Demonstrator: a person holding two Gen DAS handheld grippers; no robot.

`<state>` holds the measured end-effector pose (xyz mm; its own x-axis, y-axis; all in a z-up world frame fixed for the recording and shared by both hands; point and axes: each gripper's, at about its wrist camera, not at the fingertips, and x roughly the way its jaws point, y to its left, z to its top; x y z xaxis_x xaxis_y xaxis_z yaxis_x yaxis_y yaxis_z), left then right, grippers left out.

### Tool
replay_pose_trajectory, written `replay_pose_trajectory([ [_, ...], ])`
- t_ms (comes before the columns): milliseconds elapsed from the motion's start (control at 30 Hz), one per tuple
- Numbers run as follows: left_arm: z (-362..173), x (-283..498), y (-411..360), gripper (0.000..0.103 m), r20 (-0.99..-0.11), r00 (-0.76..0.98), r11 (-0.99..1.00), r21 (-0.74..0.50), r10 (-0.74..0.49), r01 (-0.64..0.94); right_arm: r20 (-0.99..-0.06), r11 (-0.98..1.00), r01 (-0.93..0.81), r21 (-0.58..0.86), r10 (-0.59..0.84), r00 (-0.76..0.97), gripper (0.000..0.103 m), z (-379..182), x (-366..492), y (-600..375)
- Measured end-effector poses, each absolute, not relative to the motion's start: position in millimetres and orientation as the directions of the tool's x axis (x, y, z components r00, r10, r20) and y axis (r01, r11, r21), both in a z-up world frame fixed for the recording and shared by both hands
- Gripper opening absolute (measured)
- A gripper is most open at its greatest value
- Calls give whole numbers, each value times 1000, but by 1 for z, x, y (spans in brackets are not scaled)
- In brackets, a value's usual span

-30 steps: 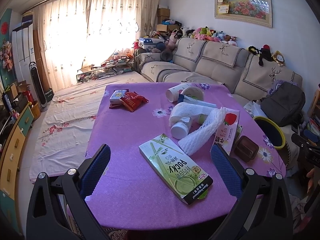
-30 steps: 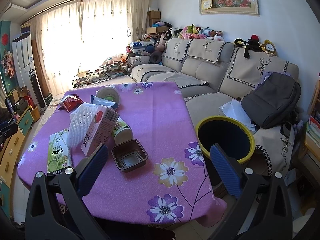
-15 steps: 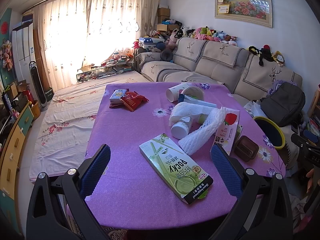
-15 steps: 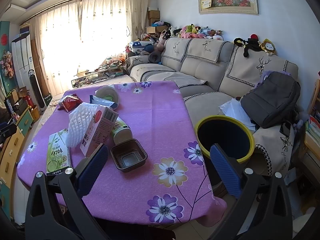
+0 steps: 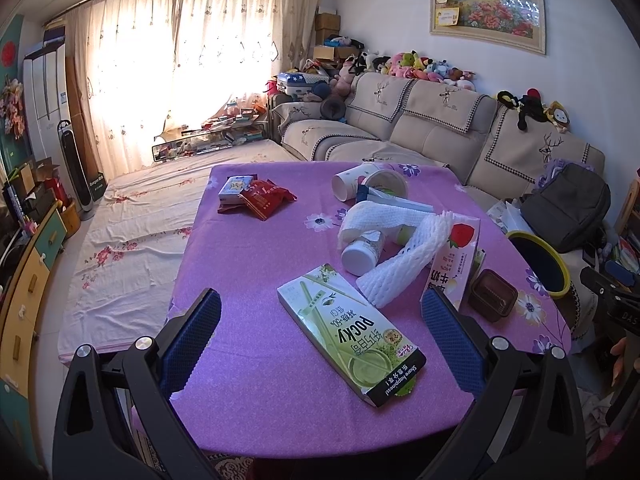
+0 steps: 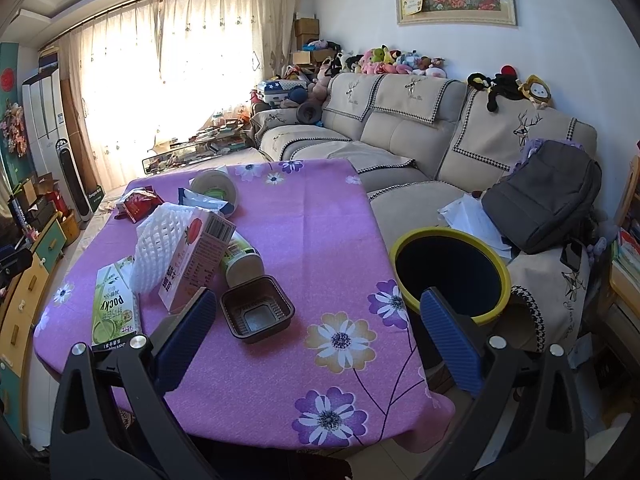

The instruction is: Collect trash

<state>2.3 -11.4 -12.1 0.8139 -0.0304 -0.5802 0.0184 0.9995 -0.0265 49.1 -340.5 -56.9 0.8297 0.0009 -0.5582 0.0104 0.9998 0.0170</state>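
Both my grippers are up over the near edge of the table, nothing held. Left gripper [image 5: 320,328] has its fingers spread wide, empty, with the green Pocky box [image 5: 350,334] lying flat on the purple flowered tablecloth [image 5: 248,264] between and just past the pads. Right gripper [image 6: 316,332] is also wide apart and empty; the brown plastic tray [image 6: 257,307] sits on the cloth just beside its left pad. Trash is clustered mid-table: white foam net sleeve [image 5: 404,256] draped against the strawberry milk carton [image 5: 456,268], which leans tilted; a small white bottle [image 5: 362,250] on its side touching the foam; a second foam wrap [image 5: 380,218] behind it. Further back are a tipped paper cup [image 5: 352,184], a round lidded tub [image 5: 386,184] and a blue-white packet [image 5: 394,202]. Red snack wrappers [image 5: 262,198] and a small blue box [image 5: 236,188] lie apart at the far left corner. The yellow-rimmed bin [image 6: 452,274] stands off the right edge of the table, near the sofa [image 6: 400,128], open top, dark inside. A grey backpack [image 6: 548,196] rests on the sofa behind the bin.
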Motion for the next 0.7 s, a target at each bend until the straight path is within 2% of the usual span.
replay_pose_trajectory([
  [700, -17, 5, -12, 99, -589, 807, 999, -29, -30, 17, -560, 1000, 11, 17, 1, 828, 97, -57, 50, -341],
])
